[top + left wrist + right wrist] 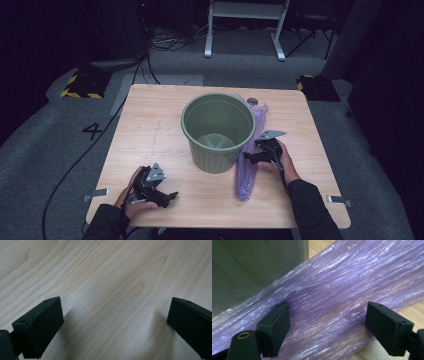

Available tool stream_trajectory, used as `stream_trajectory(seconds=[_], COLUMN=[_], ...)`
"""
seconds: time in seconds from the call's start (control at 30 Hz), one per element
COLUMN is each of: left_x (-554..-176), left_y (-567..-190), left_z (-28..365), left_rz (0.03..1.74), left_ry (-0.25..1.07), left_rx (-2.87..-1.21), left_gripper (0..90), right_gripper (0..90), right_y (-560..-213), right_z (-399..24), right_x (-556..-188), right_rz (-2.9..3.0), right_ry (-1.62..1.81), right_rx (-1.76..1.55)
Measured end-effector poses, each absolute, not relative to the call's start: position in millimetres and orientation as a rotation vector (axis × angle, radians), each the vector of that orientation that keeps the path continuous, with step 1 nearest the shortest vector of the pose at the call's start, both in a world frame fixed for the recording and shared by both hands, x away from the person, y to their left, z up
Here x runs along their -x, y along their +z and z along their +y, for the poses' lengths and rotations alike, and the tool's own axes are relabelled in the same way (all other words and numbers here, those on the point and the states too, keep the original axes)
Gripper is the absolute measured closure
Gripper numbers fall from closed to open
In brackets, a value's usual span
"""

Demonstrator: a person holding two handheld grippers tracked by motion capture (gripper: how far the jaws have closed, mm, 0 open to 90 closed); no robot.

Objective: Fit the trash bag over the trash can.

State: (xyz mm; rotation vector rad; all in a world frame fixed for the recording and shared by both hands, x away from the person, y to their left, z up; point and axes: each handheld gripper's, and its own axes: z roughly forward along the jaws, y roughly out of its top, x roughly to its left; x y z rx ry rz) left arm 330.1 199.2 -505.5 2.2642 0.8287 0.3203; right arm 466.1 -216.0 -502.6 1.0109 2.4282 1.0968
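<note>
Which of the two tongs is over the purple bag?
The right tongs, beside the green bin, jaws open astride the purple bag. The left tongs hover above bare table.

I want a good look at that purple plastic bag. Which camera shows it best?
The high view: the whole purple plastic bag lies stretched beside the green bin. The right gripper view shows its crinkled surface close up; the left gripper view shows bare table.

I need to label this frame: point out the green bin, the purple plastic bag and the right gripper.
green bin [216,150]: high view, on its ribbed outer wall.
purple plastic bag [352,282]: right gripper view, on its crinkled middle stretch.
right gripper [327,322]: right gripper view, midway between its open jaws, over the bag.
</note>
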Motion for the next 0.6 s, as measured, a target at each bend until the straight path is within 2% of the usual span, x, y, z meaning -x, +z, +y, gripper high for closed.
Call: stream_trajectory(seconds=[0.1, 0.17, 0.6], left_x=[-330.2, -330.2, -330.6], left_y=[-505.5, -505.5, -505.4], left_z=[199.1, 199.1, 198.7], left_rz=[0.828, 0.828, 0.825], left_ry=[0.320, 0.320, 0.321], left_rx=[-2.265, -2.265, -2.266], left_gripper=[0.3, 0.3, 0.3], right_gripper=[22.8, 28.3, 75.4], right_y=[-502.3, -502.3, -500.6], right_z=[-214.7, -213.6, -209.3], right_x=[-465.4, -463.8, -457.0], right_rz=[2.431, 2.423, 2.407], right_ry=[1.097, 1.085, 1.114], right_rx=[-1.011, -0.999, -0.962])
